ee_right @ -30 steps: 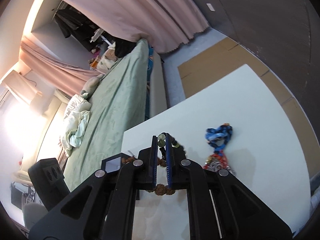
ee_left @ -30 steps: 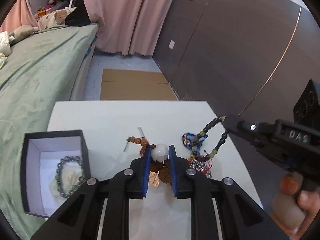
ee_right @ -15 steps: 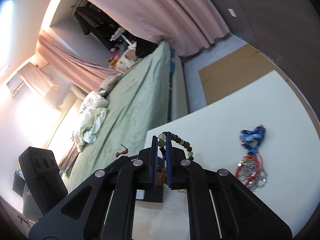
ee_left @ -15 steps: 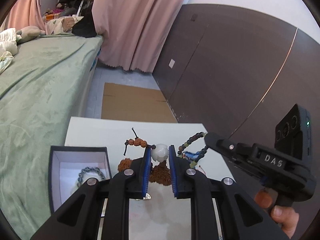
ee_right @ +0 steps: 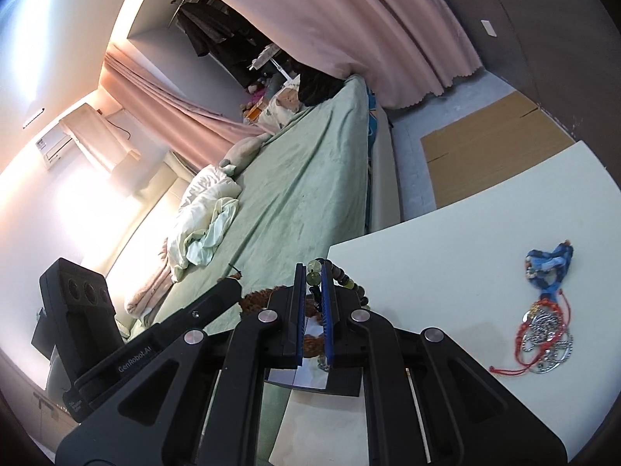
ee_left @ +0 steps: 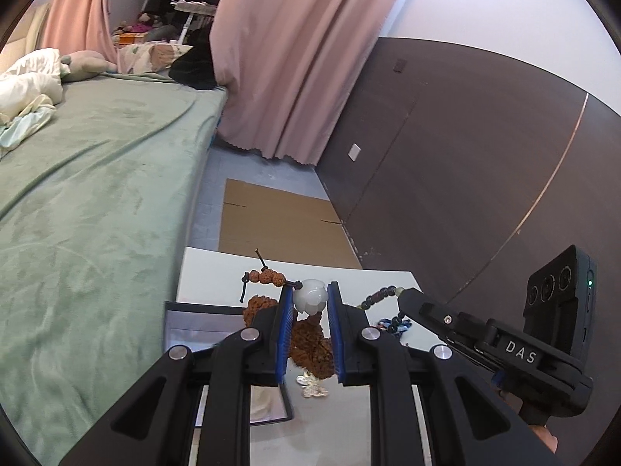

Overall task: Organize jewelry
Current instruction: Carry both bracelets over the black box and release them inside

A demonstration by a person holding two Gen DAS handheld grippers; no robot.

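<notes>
My left tool [ee_left: 309, 303] grips a white bead [ee_left: 309, 300], its brown bead strand [ee_left: 310, 339] dangling above the open box [ee_left: 202, 320] on the tabletop [ee_right: 446, 240]. My right tool [ee_right: 313, 276] pinches the green-bead bracelet [ee_right: 351, 284]. A tangle of jewelry [ee_right: 545, 322] lies far right.

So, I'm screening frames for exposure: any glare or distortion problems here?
Right wrist view: window light blows out the white wall at left; the white table reads fine. Left wrist view: evenly lit, the fisheye bends the dark brown wall panels, black corners.
</notes>
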